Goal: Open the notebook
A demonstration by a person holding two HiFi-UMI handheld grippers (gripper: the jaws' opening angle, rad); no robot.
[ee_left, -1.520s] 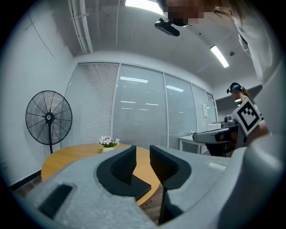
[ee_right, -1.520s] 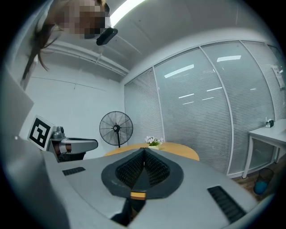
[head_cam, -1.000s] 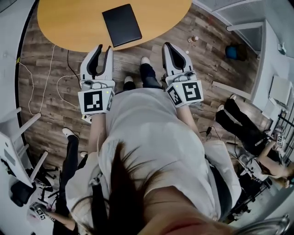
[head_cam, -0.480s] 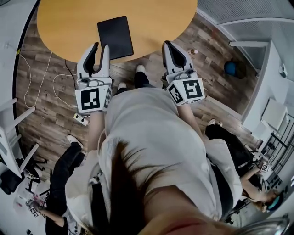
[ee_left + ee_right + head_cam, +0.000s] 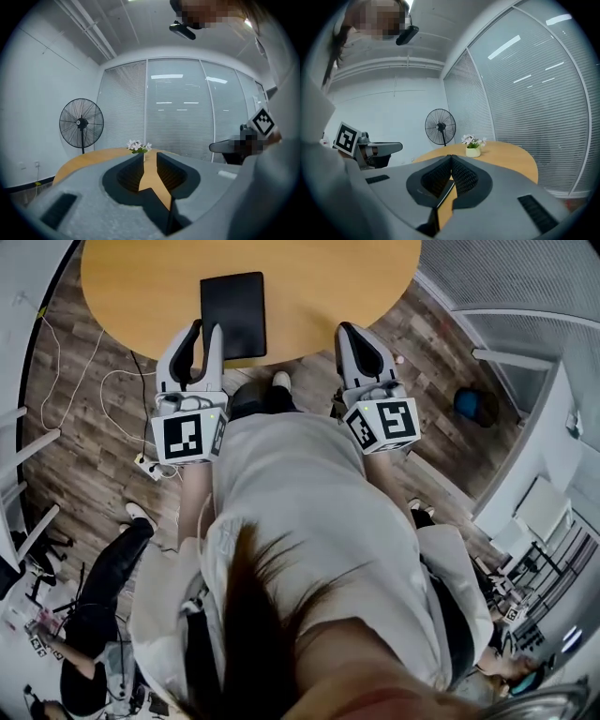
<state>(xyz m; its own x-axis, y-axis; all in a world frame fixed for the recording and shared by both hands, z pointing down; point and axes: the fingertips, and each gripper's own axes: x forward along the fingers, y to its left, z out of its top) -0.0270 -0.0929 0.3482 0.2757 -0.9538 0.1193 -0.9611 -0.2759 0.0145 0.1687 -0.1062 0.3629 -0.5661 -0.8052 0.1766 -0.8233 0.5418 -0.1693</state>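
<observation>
Left gripper (image 5: 206, 329) is standing with its jaws a little apart, and they have just been closing slightly. In the left gripper view, this gripper (image 5: 150, 157) is showing only a strip of tabletop through the gap, with nothing between the pads. Right gripper (image 5: 349, 330) is holding its jaws together at the tips. The right gripper view is showing this gripper (image 5: 450, 158) empty. Both are pointing roughly level toward the far side, each carrying a marker cube (image 5: 190, 437) at its near end. The closed black notebook (image 5: 232, 313) is lying flat on the round wooden table (image 5: 328, 287), close to the near edge. In the head view the left gripper's tips are overlapping the notebook's near left corner, though contact cannot be judged. The right gripper is sitting well to the right of the notebook, over the table's near rim. A small pot of flowers (image 5: 473, 146) is standing toward the far side of the table. A pedestal fan (image 5: 81, 124) is standing beyond it, by the white wall. Glass panels with blinds (image 5: 534, 93) are closing off the room behind. White cables (image 5: 66, 381) are trailing over the wooden floor at the left.
</observation>
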